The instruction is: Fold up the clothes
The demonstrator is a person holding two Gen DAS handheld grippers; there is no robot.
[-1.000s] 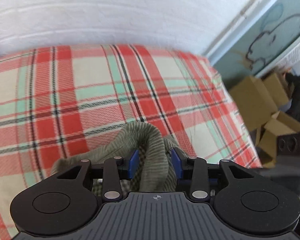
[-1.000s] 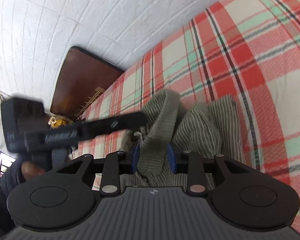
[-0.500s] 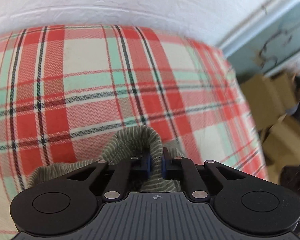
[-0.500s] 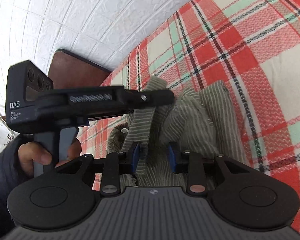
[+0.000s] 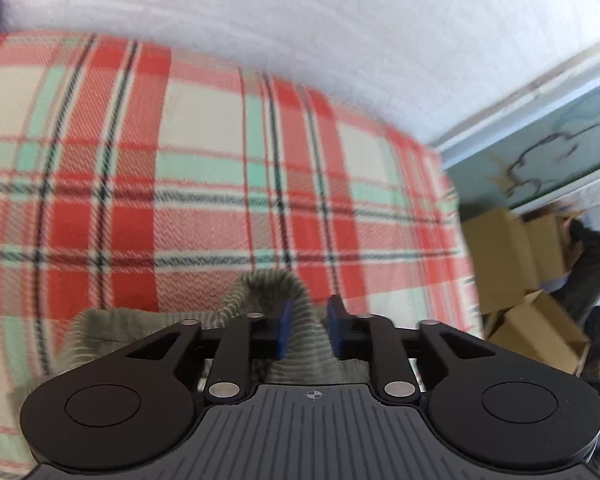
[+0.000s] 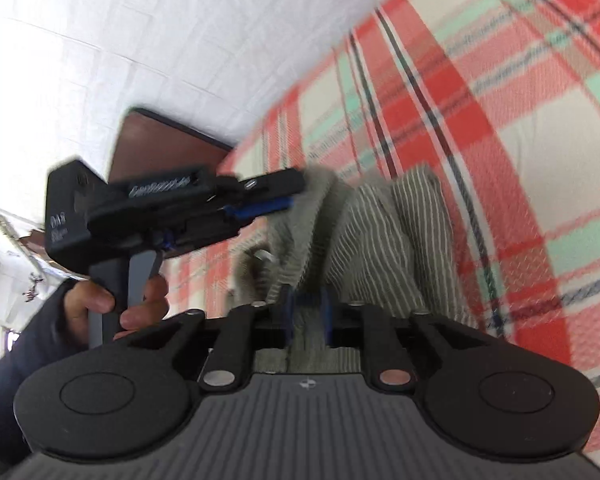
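Observation:
An olive green garment with thin white stripes (image 5: 260, 292) lies bunched on a red, cream and mint plaid bedcover (image 5: 180, 200). My left gripper (image 5: 309, 320) has a raised ridge of the garment between its blue pads, and its jaws are opening. In the right wrist view, the left gripper (image 6: 296, 188) comes in from the left with the garment (image 6: 380, 240) draped at its tips, and a hand (image 6: 100, 300) holds its handle. My right gripper (image 6: 307, 308) sits low over the near part of the garment. Its jaws are closing with cloth between them.
A white brick wall runs behind the bed. Cardboard boxes (image 5: 500, 248) are stacked on the floor past the bed's right edge. A dark brown board (image 6: 160, 148) stands at the bed's far left end. The bedcover (image 6: 500, 120) spreads out beyond the garment.
The left jaws pinched the garment's ridge half a second ago and have spread apart since, and the left gripper rolled. The right jaws have narrowed on the cloth.

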